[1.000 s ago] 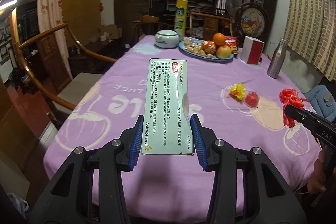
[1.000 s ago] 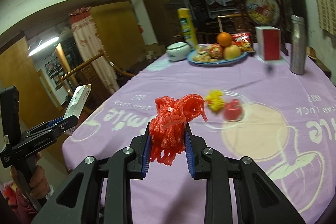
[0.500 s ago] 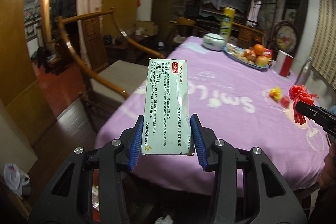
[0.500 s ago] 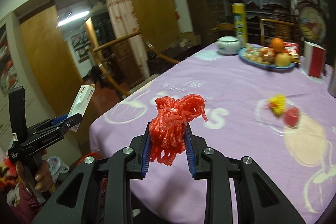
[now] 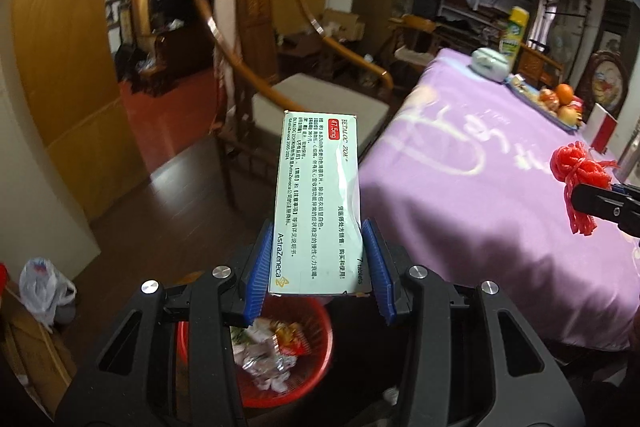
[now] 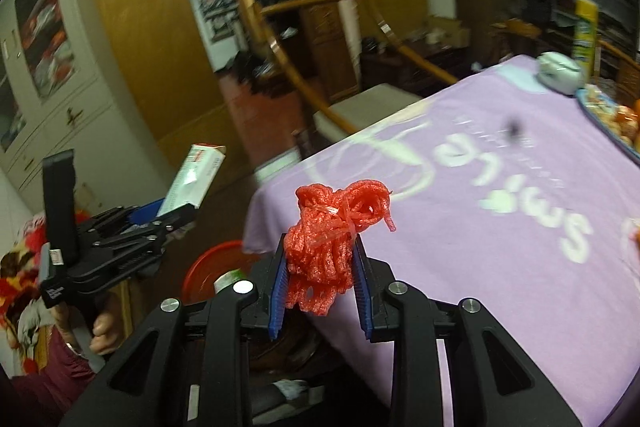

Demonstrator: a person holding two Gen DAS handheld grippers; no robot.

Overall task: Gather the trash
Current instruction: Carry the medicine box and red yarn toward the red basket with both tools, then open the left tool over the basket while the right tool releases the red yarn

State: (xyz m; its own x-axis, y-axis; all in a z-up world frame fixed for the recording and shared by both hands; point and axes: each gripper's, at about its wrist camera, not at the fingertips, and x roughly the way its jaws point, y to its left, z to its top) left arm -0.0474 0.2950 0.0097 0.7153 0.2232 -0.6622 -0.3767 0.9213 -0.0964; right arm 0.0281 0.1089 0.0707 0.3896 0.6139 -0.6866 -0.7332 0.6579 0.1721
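My left gripper (image 5: 318, 267) is shut on a pale green medicine box (image 5: 316, 203), held upright in the air above a red trash basket (image 5: 316, 375) that holds wrappers. The box also shows in the right wrist view (image 6: 194, 175), with the left gripper (image 6: 172, 217) below it. My right gripper (image 6: 320, 279) is shut on a red foam net bundle (image 6: 332, 235), held over the table corner. The bundle shows at the right of the left wrist view (image 5: 578, 179). The basket's rim shows in the right wrist view (image 6: 208, 263), below and left of the bundle.
A purple-clothed table (image 5: 480, 187) stands to the right with a fruit plate (image 5: 556, 103), a lidded bowl (image 5: 490, 65) and a yellow can (image 5: 514, 35). A wooden armchair (image 5: 304, 95) stands beside it. A white plastic bag (image 5: 44, 287) lies on the floor at left.
Both grippers have swung left and down, away from the tabletop, with their loads still held. The red basket on the floor has come into view under the left gripper.
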